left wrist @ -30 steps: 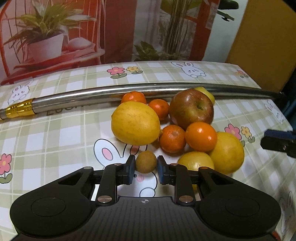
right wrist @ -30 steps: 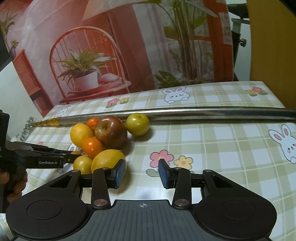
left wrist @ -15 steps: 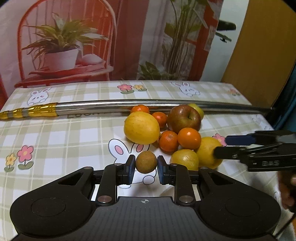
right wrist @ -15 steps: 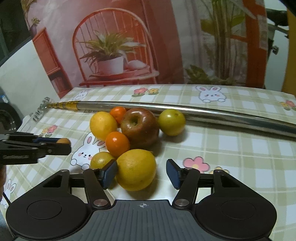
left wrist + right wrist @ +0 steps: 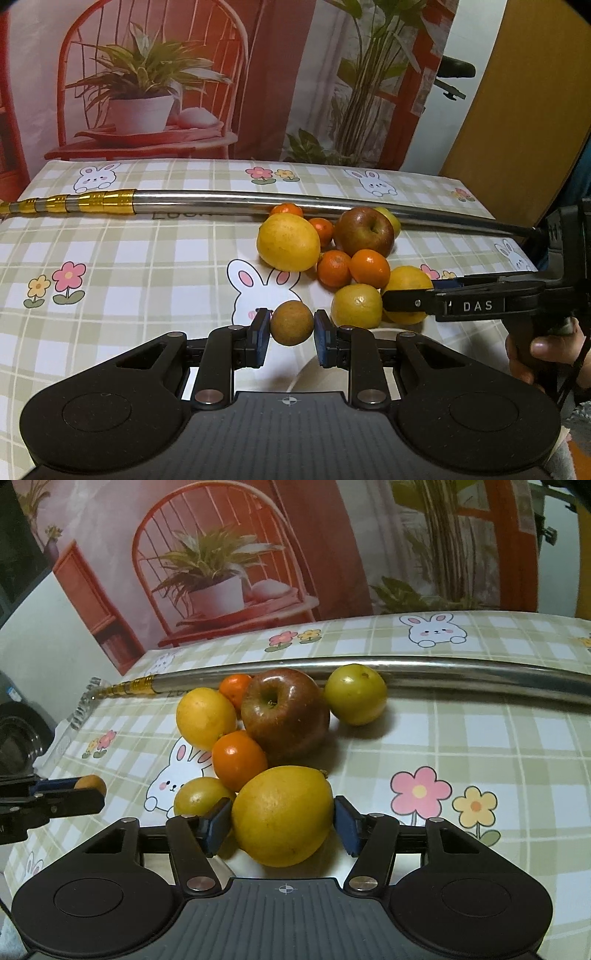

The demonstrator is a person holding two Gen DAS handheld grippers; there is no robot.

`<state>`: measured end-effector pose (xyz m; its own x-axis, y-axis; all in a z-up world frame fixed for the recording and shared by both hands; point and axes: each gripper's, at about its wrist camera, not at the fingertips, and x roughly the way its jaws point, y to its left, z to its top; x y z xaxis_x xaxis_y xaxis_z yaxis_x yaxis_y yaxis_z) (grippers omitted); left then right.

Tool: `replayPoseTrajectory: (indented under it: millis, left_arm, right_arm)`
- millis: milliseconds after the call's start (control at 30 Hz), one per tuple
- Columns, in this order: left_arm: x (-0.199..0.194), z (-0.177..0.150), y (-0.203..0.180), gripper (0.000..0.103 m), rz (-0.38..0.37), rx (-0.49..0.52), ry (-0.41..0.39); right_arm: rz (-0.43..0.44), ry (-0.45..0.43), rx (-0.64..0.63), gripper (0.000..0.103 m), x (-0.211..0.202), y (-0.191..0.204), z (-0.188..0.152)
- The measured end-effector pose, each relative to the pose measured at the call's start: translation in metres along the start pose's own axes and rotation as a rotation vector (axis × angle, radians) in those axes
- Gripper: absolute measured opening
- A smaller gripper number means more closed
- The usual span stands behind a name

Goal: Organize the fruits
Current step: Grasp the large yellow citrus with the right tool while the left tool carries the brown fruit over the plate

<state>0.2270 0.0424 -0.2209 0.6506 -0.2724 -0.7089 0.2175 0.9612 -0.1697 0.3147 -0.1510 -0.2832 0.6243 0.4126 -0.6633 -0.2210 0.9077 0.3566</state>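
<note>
My left gripper (image 5: pixel 291 326) is shut on a small brown round fruit (image 5: pixel 291 322), held off the bunny tablecloth in front of the fruit pile. The pile holds a red apple (image 5: pixel 364 230), a large yellow citrus (image 5: pixel 288 242), several small oranges (image 5: pixel 369 267) and yellow fruits. My right gripper (image 5: pixel 282 825) stands wide open around a big yellow citrus (image 5: pixel 282 816), its blue pads (image 5: pixel 218 825) right at the fruit's sides. The left wrist view shows that gripper (image 5: pixel 406 301) reaching in from the right. The left gripper (image 5: pixel 88 788) and brown fruit appear at the right wrist view's left edge.
A long steel pole (image 5: pixel 258 201) with a gold end lies across the table behind the pile; a green-yellow fruit (image 5: pixel 354 694) rests against it. A white curved rim (image 5: pixel 299 380) shows under my left fingers. A hand (image 5: pixel 543 350) holds the right gripper.
The left gripper has drawn back and up from the pile with the brown fruit. The right gripper opened wider and moved forward until the big yellow citrus sits between its pads.
</note>
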Motion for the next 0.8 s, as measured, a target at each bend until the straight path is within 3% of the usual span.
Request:
replayPoseTrajectory:
  millis: [500, 800]
  left_arm:
    - [-0.007, -0.031, -0.009, 0.027, -0.031, -0.012, 0.03]
    - [-0.007, -0.044, -0.021, 0.027, -0.014, 0.04, 0.045]
  right_arm:
    - [-0.075, -0.069, 0.067, 0.054, -0.046, -0.004, -0.033]
    - [-0.043, -0.089, -0.044, 0.054, -0.061, 0.024, -0.029]
